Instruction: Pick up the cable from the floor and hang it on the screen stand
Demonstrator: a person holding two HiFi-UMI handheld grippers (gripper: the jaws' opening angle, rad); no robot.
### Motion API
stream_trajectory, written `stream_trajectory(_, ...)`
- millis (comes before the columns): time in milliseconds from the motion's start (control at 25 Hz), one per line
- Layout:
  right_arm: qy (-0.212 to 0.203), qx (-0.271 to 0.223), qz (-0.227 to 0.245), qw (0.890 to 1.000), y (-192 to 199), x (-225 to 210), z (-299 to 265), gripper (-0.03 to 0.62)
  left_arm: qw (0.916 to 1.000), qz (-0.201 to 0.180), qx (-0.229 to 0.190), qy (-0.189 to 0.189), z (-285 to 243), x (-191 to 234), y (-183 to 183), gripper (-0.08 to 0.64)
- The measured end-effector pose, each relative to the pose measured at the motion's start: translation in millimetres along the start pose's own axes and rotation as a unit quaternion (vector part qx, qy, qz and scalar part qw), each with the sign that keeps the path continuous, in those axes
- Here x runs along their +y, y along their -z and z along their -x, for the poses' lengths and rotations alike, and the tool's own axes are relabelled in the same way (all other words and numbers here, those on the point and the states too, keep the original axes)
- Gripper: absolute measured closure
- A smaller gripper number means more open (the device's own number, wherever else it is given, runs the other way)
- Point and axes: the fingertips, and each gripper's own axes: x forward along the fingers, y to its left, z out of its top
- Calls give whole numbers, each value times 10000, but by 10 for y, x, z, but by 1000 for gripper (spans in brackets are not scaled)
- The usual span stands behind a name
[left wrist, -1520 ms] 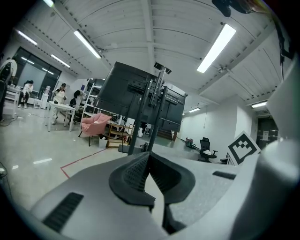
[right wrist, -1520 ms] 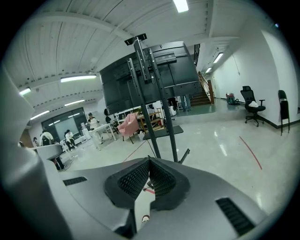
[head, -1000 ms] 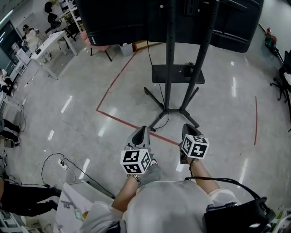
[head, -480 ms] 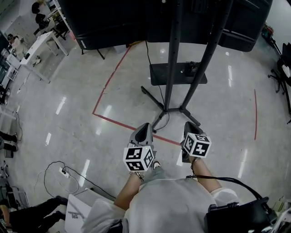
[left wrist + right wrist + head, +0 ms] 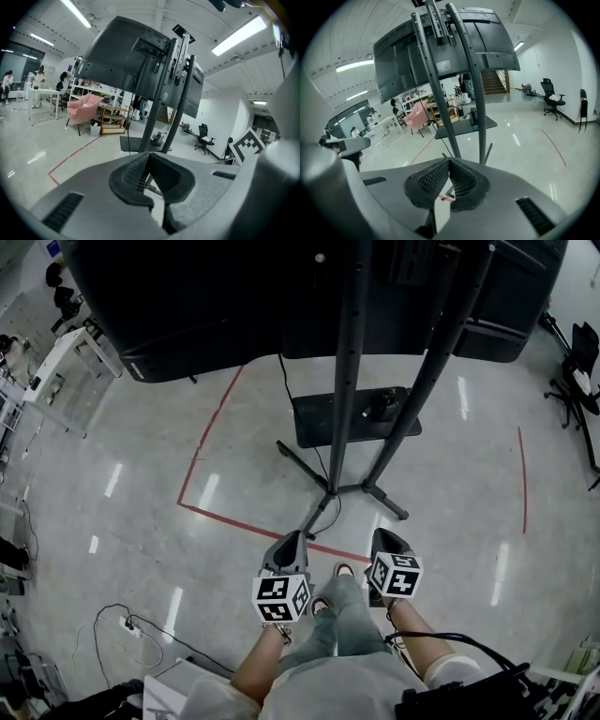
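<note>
Now closer to screen stand (image 5: 349,381), left claw (image 5: 290,542), right claw (image 5: 388,540) shut, empty.

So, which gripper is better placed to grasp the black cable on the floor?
Probably left: the thin black cable reaches the floor ahead of the left gripper; the right gripper sits farther aside.

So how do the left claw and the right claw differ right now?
The left claw lines up with the screen stand's front-left foot; the right claw sits off its front-right foot. The left marker cube is held nearer the person's body than the right marker cube. Both claws are shut, empty, and aimed toward the stand.
</note>
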Motion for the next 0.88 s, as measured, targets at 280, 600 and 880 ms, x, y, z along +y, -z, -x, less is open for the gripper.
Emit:
stream_trajectory(280, -175, 95, 295, 9994, 232, -61, -1046, 574, 9990, -43, 433, -72, -794, 290, 469, 557)
stream_trajectory(600, -274, 55, 357, 9990, 691, -130, -2230, 571, 9977, -14, 643, -210, -1598, 754, 1230, 557)
stream_trajectory(880, -324, -77, 462, 9984, 1279, -320, -3352, 568, 9976, 24, 595, -354, -2355, 1259, 2163, 557)
